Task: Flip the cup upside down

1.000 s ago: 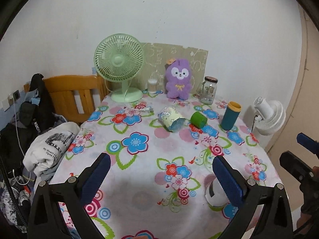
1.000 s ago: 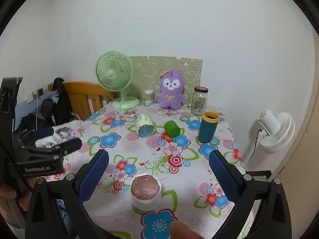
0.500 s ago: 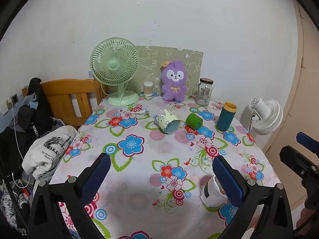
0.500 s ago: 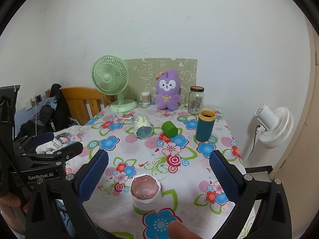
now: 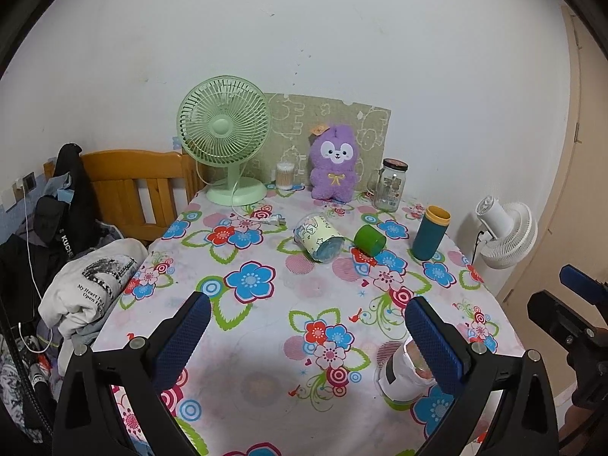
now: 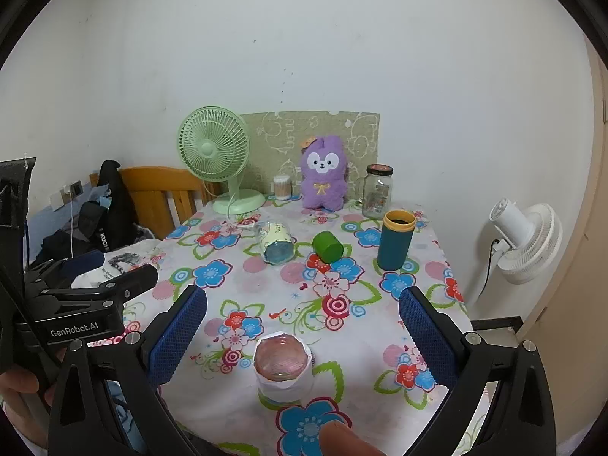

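Observation:
A clear glass cup wrapped in white paper [image 6: 283, 370] stands on the flowered tablecloth near the front edge; in the left wrist view this cup [image 5: 399, 378] is partly behind my left gripper's right finger. My right gripper [image 6: 302, 336] is open and empty, above and just behind the cup. My left gripper [image 5: 311, 336] is open and empty, to the cup's left. A pale patterned cup [image 6: 275, 243] and a green cup [image 6: 327, 246] lie on their sides mid-table. A teal cup with a yellow rim [image 6: 395, 239] stands upright.
At the back stand a green fan [image 5: 226, 140], a purple plush [image 5: 334, 167], a glass jar [image 5: 389, 184] and a cotton-swab pot [image 5: 285, 175]. A wooden chair with clothes [image 5: 125, 186] is on the left. A white fan [image 5: 507, 233] stands on the right.
Both grippers have drawn back and up from the table, so everything looks smaller and farther. The cups have not moved. Both grippers stay open.

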Tool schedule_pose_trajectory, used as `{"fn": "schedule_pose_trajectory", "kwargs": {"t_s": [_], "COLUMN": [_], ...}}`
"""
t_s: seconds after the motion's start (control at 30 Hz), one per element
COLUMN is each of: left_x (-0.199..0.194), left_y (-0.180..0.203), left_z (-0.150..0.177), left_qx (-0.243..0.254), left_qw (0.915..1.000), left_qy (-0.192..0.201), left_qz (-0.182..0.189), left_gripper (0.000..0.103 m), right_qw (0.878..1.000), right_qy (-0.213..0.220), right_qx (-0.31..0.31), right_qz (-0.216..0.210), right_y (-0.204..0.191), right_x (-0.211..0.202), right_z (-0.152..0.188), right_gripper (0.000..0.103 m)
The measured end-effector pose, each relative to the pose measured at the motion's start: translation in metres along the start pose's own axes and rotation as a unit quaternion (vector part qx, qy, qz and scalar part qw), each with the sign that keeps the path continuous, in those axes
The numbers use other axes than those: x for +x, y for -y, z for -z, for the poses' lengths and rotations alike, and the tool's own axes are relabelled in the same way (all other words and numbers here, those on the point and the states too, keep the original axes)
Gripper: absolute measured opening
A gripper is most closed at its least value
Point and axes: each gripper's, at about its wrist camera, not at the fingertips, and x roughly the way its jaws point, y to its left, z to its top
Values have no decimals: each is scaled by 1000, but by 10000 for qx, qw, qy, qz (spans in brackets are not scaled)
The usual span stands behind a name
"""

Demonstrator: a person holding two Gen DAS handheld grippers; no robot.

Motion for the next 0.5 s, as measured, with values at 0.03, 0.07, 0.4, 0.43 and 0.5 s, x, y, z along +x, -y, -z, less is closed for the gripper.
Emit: {"fn": "schedule_pose_trajectory", "kwargs": {"t_s": [0.03,0.07,0.4,0.43,0.5], "left_x": [0,0,2,2,3], "left_y": [0,0,1,1,1], "left_z": [0,-1,0,0,0], "left_qx": [-7,-13,-33,-30,-27], "left_qw": [10000,10000,10000,10000,10000], "left_qy": [-7,-16,-34,-40,-45], "left_qz": [1,3,-5,-4,6], "left_gripper": [103,103,103,103,103], "right_qw": [10000,10000,10000,10000,10000], "right_qy": [-5,-9,-32,-38,-46], "right_qx": [5,8,45,52,42], "right_qz": [-4,-3,34,29,27], "right_y": [0,0,3,3,3], "right_x": [1,1,4,5,5], "right_z": [0,0,1,1,1], "right_gripper": [102,102,102,102,102]}}
